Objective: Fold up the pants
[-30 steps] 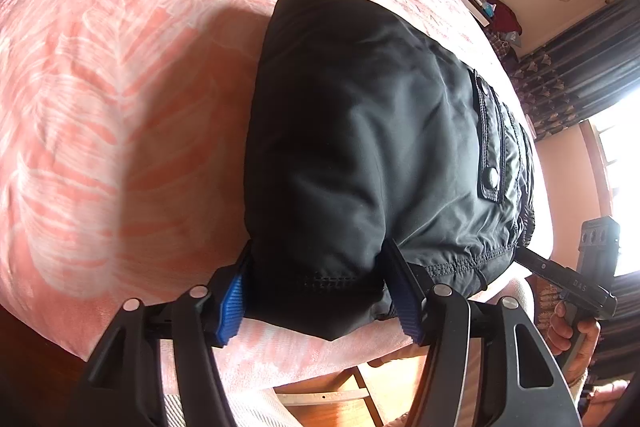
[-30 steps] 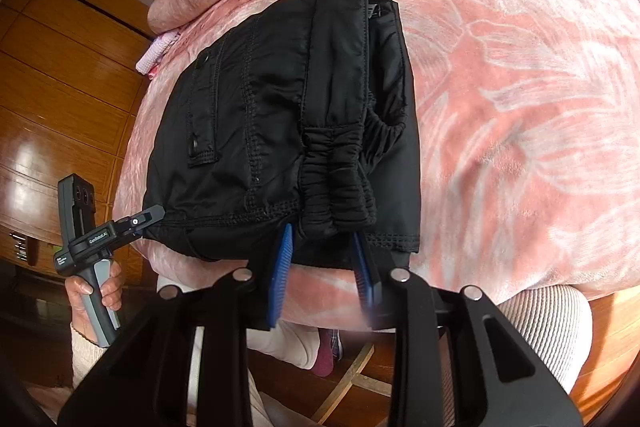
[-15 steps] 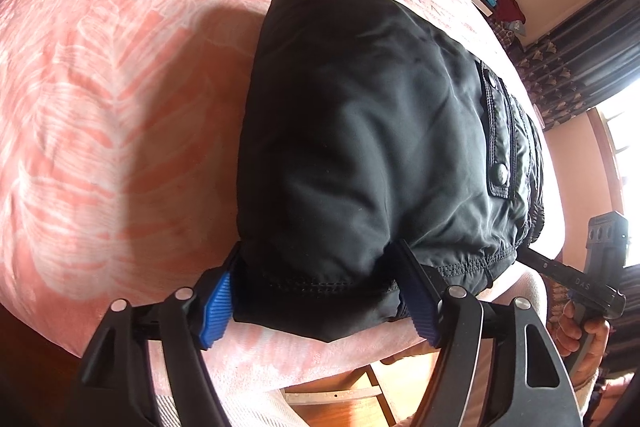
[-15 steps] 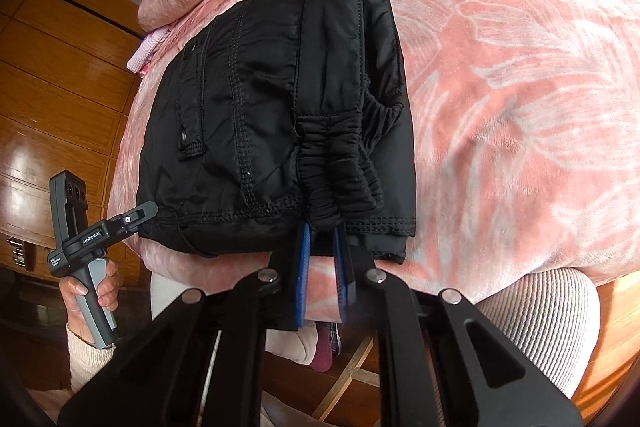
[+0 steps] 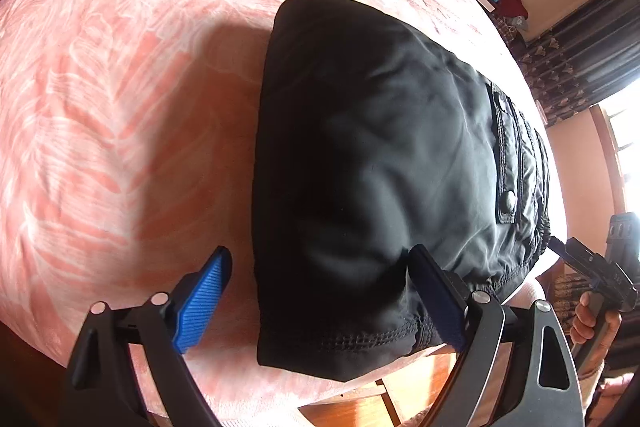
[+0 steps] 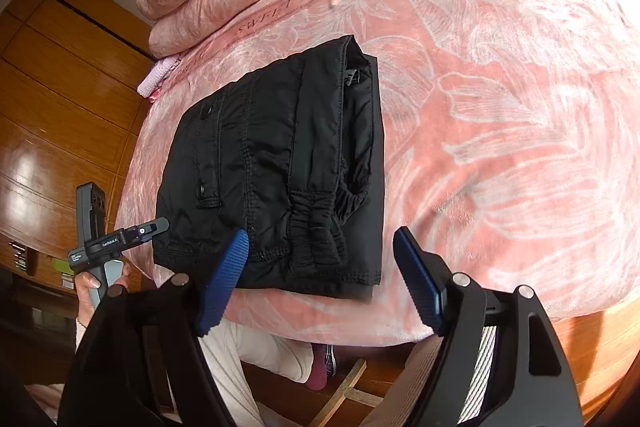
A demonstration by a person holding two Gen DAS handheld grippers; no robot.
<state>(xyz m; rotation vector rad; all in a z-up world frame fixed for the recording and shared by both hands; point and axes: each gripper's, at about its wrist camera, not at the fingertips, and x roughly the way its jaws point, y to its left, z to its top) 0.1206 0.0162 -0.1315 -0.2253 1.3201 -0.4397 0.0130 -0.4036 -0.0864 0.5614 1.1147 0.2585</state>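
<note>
Black, shiny fabric: the pants (image 6: 276, 171) lie folded into a thick rectangle on the pink bedspread (image 6: 500, 107), near the bed's lower edge. In the right wrist view their long axis runs from the frame's lower centre up and slightly right, with the gathered elastic waistband at the lower end and the snap pocket on the left. In the left wrist view the pants (image 5: 380, 167) fill the centre, their near hem hanging over the bed edge; the waistband is hidden on the far right.

The left gripper (image 5: 320, 291) stands wide, its pads off the cloth; half a second ago they hugged the hem. The right gripper (image 6: 320, 279) has just sprung apart after pinching the waistband and holds nothing. Its lower body is cut off by the frame.
</note>
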